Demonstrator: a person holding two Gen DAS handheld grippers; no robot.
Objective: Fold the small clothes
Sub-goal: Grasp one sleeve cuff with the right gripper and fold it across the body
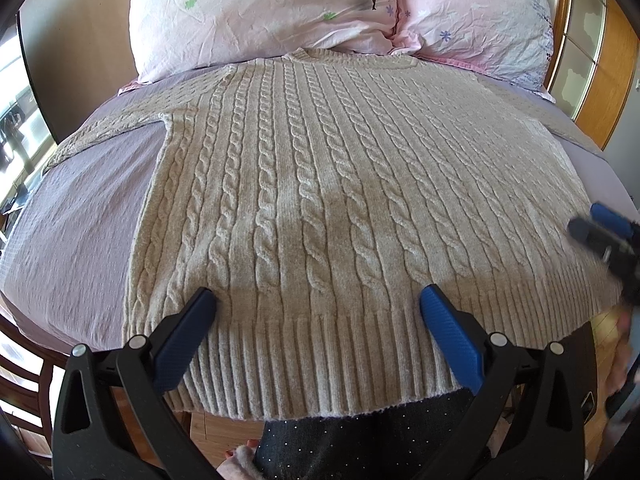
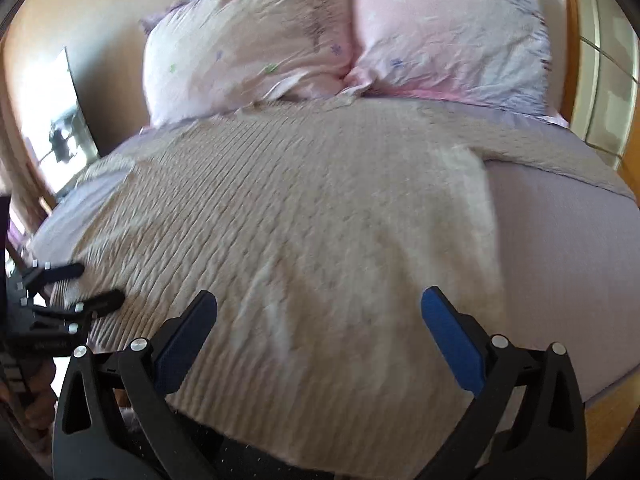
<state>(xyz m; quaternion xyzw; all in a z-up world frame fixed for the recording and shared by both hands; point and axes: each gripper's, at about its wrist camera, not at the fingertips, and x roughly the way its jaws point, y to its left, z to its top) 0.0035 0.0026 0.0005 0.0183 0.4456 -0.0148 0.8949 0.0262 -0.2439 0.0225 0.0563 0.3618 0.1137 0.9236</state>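
Observation:
A beige cable-knit sweater lies flat on the bed, neck toward the pillows, ribbed hem hanging over the near edge. My left gripper is open and empty, just above the hem's left half. My right gripper is open and empty above the sweater's right half near the hem; it shows blurred at the right edge of the left wrist view. The left gripper appears at the left edge of the right wrist view. Both sleeves spread out sideways.
A lilac sheet covers the bed. Two pink floral pillows lean at the head of the bed. A wooden wardrobe stands at the right, a window at the left. The person's dark trousers are at the near edge.

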